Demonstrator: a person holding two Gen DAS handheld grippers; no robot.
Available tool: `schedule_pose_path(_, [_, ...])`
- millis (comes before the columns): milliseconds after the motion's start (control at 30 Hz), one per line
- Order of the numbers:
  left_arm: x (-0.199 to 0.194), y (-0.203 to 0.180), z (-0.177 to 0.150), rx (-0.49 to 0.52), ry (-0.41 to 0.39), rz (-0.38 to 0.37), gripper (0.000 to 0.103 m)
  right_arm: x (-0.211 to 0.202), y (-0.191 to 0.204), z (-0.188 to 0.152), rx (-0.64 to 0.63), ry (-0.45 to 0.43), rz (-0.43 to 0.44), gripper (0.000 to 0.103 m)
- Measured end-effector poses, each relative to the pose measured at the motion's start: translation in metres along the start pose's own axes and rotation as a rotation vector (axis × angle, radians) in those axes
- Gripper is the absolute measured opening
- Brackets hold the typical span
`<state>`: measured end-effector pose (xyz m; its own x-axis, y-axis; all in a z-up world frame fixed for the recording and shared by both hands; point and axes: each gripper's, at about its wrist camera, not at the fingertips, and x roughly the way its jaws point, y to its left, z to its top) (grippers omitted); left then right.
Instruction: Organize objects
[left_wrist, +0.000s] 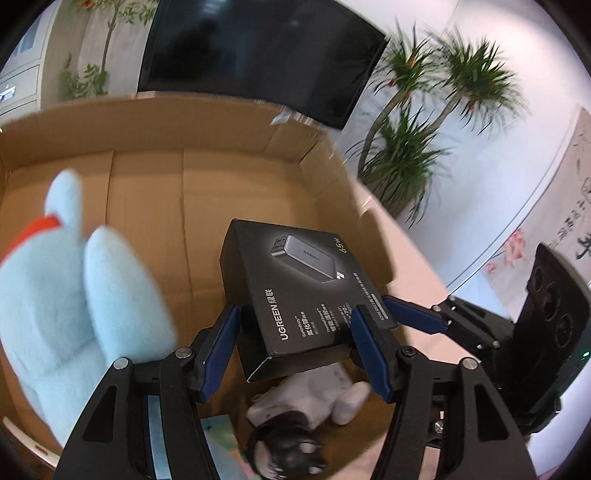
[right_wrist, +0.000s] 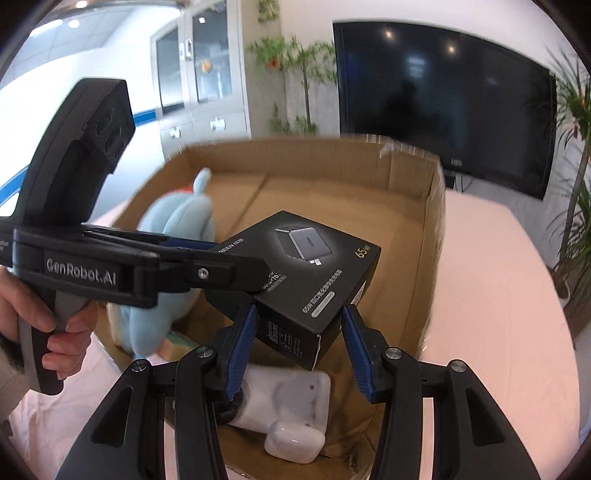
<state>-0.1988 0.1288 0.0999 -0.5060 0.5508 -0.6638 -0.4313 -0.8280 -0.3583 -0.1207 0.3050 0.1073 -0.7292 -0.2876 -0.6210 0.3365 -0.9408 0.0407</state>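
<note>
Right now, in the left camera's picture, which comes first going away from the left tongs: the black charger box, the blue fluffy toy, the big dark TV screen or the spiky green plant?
1. Black cardboard charger box: between the left tongs.
2. Light blue plush toy: on the left, inside the brown cardboard box.
3. Dark TV screen and spiky green plant: both beyond the box; too close to call.

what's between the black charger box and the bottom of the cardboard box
A white earbud case and a white pouch lie under the black charger box, on the floor of the cardboard box. The right wrist view shows it best.
</note>
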Motion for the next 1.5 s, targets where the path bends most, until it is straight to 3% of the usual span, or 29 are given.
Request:
schedule_pose_path(167, [0.001,-0.025,-0.015,0.119,-0.012,0.125,0.064,0.021,0.003,-0.008,-0.049,0.126,0.030,0.047])
schedule_pose_path(267, [-0.014,-0.027,-0.019,0.095,-0.016,0.101,0.076,0.007,0.003,-0.003,-0.053,0.122,0.016,0.049])
schedule_pose_path(333, [-0.036,-0.024,-0.023,0.075,-0.050,0.115,0.080,-0.013,0.005,0.004,-0.060,0.079,0.025,0.068])
schedule_pose_path(367, [-0.048,-0.022,-0.025,0.065,-0.066,0.120,0.081,-0.023,0.006,0.005,-0.065,0.059,0.022,0.088])
schedule_pose_path(400, [-0.062,-0.019,-0.029,0.048,-0.082,0.123,0.084,-0.032,0.009,0.007,-0.074,0.045,0.008,0.102])
schedule_pose_path(467, [-0.086,-0.010,-0.036,0.013,-0.103,0.121,0.091,-0.050,0.017,0.010,-0.111,0.023,-0.050,0.103])
schedule_pose_path(500, [-0.101,-0.005,-0.042,-0.003,-0.119,0.127,0.101,-0.056,0.021,0.010,-0.124,0.025,-0.072,0.103])
schedule_pose_path(633, [-0.148,0.012,-0.063,-0.026,-0.195,0.249,0.102,-0.067,0.045,0.014,-0.188,0.082,-0.223,0.103])
schedule_pose_path(733, [-0.176,0.026,-0.088,-0.051,-0.217,0.298,0.102,-0.074,0.070,0.016,-0.268,0.090,-0.316,0.103])
schedule_pose_path(900, [-0.196,0.054,-0.133,-0.131,-0.210,0.324,0.102,-0.067,0.101,0.004,-0.283,0.089,-0.185,0.103])
schedule_pose_path(1067, [-0.171,0.072,-0.168,-0.205,-0.081,0.301,0.102,-0.068,0.118,-0.024,-0.111,0.105,-0.210,0.103])
schedule_pose_path(1200, [-0.146,0.068,-0.199,-0.167,-0.015,0.301,0.102,-0.084,0.134,-0.051,-0.009,0.045,-0.132,0.103])
schedule_pose_path(1367, [-0.125,0.065,-0.234,-0.180,0.027,0.314,0.102,-0.063,0.146,-0.088,0.065,0.132,-0.155,0.103])
schedule_pose_path(1500, [-0.120,0.056,-0.260,-0.144,0.031,0.396,0.102,-0.043,0.148,-0.122,0.185,0.195,-0.144,0.103])
